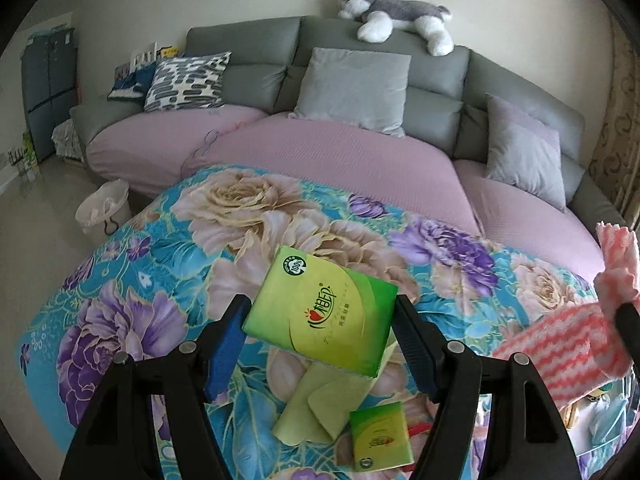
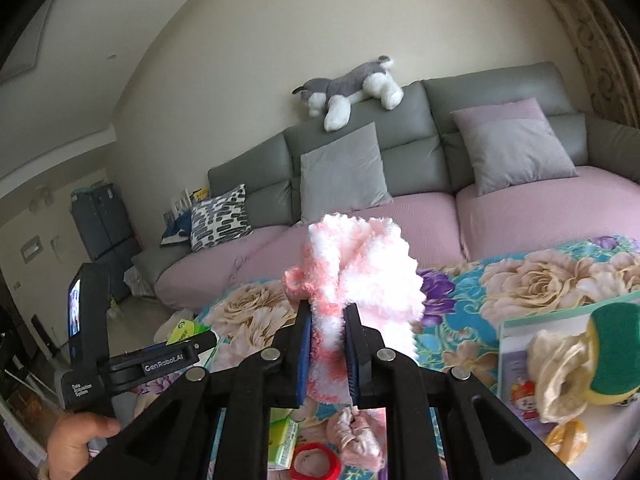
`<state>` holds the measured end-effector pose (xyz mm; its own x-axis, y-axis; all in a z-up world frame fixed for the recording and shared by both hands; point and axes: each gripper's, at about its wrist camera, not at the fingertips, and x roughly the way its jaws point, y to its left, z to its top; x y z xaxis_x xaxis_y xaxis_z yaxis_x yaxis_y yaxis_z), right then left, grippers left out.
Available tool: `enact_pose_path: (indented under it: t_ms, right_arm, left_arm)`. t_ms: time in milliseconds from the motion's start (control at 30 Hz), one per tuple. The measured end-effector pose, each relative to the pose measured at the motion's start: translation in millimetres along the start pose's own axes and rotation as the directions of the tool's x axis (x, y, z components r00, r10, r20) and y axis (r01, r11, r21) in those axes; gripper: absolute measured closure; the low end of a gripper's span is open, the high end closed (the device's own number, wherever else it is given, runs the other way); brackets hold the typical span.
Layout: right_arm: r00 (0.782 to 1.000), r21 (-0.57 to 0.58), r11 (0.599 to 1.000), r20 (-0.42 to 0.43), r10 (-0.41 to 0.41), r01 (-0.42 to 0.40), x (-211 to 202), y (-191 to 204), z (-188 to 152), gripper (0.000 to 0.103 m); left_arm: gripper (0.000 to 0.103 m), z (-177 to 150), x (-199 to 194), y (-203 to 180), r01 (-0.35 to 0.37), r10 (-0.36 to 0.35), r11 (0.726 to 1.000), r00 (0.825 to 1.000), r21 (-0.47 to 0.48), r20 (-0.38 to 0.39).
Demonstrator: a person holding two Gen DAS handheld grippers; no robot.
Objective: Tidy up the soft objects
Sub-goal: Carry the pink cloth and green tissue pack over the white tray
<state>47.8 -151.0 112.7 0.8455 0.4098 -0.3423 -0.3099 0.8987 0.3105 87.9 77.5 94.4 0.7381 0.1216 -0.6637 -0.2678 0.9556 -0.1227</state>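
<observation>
A: Left wrist view, what did u have?

B: My left gripper (image 1: 320, 312) was clamped on a green tissue pack (image 1: 320, 312), one blue pad on each side edge, pack tilted and lifted off the floral cloth (image 1: 132, 280). Under it on the cloth lay a pale green rag (image 1: 316, 408) and a 2nd, smaller tissue pack (image 1: 380, 436), touching the rag's corner. Something red sat just right of the small pack, mostly hidden by the finger, couldn't tell what.

A: And the right one?

B: Right wrist view: right gripper (image 2: 326, 332) was shut tight on a pink-and-white fluffy towel (image 2: 360, 264), a thin fold pinched betw. the pads, the rest bunched up above the tips and hanging a bit below. Same towel showed at the right edge of the left view, near the tissue pack but apart.

A: Where was the bin?

B: A clear tray (image 2: 560, 312) sat on the cloth at right, w/ a green-and-yellow sponge (image 2: 612, 352), a cream cloth (image 2: 556, 376) and a yellow bit inside. Below my right gripper on the cloth: a pink scrunchie (image 2: 356, 436), a red ring (image 2: 316, 460), a green carton edge (image 2: 284, 440).

A: Background?

B: Grey sofa (image 1: 344, 36) w/ pink seat covers behind the cloth, 2 grey cushions, 1 patterned cushion (image 1: 188, 80), plush husky (image 1: 396, 12) lying along the top of the backrest. A hand (image 2: 76, 444) held the left gripper's handle at lower left of the right view.
</observation>
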Motion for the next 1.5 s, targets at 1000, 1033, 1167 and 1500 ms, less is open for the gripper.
enact_pose_path:
  t_ms: [1000,1033,1167,1500]
  right_arm:
    - [0.875,0.197,0.893,0.2,-0.441,0.405,-148,-137,34,0.087]
    - [0.87,0.203,0.888,0.2,-0.45,0.412,-152,-140,34,0.087]
    - [0.863,0.246,0.867,0.163,-0.477,0.433,-157,-161,28,0.087]
    - [0.857,0.322,0.8,-0.083,-0.509,0.507,-117,-224,-9,0.087]
  left_arm:
    - [0.03,-67,-35,-238,0.406,-0.403,0.814,0.91,0.416,-0.098]
    - [0.03,-73,-34,-246,0.419,-0.413,0.801,0.904,0.428,-0.113]
    - [0.03,-92,-27,-269,0.462,-0.432,0.762,0.885,0.454,-0.175]
    - [0.03,-129,5,-294,0.481,-0.386,0.724,0.877,0.494,-0.287]
